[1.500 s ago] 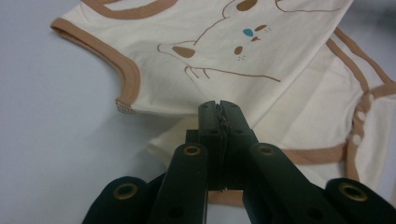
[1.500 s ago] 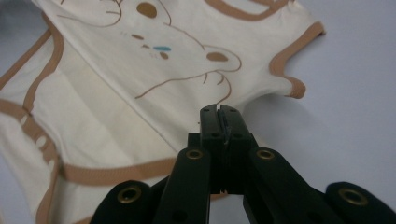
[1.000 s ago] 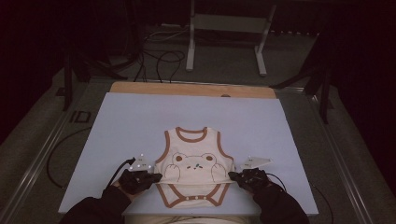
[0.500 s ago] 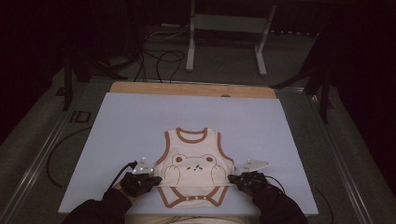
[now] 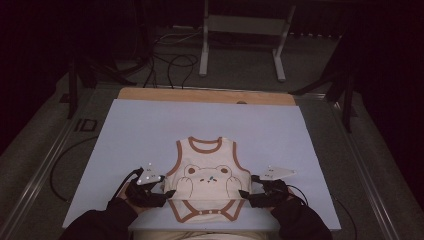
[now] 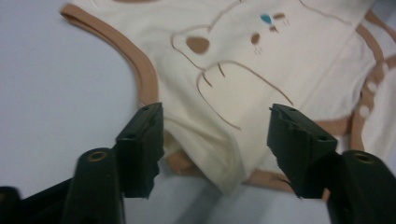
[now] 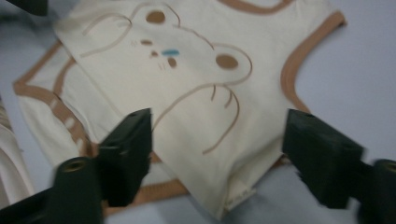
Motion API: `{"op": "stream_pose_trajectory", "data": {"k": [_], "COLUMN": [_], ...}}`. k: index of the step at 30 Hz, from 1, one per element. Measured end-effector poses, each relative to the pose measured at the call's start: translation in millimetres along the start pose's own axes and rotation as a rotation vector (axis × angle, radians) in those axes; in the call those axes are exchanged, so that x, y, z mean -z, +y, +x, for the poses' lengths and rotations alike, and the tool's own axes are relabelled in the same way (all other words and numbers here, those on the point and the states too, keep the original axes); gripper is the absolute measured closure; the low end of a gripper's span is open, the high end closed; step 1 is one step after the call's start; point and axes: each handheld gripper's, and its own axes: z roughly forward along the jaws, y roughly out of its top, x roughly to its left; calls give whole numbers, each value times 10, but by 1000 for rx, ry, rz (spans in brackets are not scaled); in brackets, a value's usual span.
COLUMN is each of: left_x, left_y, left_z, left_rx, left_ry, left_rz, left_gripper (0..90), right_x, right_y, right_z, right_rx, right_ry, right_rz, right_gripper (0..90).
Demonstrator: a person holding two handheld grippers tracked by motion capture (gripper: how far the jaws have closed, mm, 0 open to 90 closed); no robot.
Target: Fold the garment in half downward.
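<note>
A: Which step is shown?
B: A release. The bodysuit (image 5: 207, 182) lies at the mat's (image 5: 150, 125) six o'clock; the jaws of left gripper (image 6: 215, 135) and right gripper (image 7: 217, 140) have just been opened wide, nothing gripped.
A: Next?
B: Probably a fresh grip, edges kept aligned.

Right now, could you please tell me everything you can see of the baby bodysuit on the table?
The baby bodysuit is cream soft-looking fabric with brown trim at neck, armholes and leg openings, a bear face outlined on the chest, and pale snaps along the crotch. It lies flat near the front edge of the table, its lower part folded up. No jaws press on it.
</note>
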Motion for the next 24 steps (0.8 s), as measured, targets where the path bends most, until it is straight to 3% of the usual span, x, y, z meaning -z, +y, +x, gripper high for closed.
{"op": "stream_pose_trajectory", "data": {"k": [1,4,6,8,15,24], "left_x": [2,5,12,13,-3,-40], "left_y": [18,65,85,113,234,359], "left_z": [10,38,57,77,128,169], "left_rx": [-1,17,9,11,-21,-58], "left_ry": [3,-6,-35,-34,-68,-114], "left_rz": [-2,-15,-30,-41,-57,-90], "left_gripper": [302,220,144,140,24,4], "right_x": [8,16,21,13,-56,-126], "right_y": [21,87,130,172,294,482], "right_z": [-2,-22,-42,-60,-86,-92], "right_rx": [4,-2,-3,-8,36,91], "right_ry": [2,4,14,36,25,20], "right_rz": [-5,-17,-29,-33,-30,-40], "right_gripper": [146,128,127,117,96,96]}}
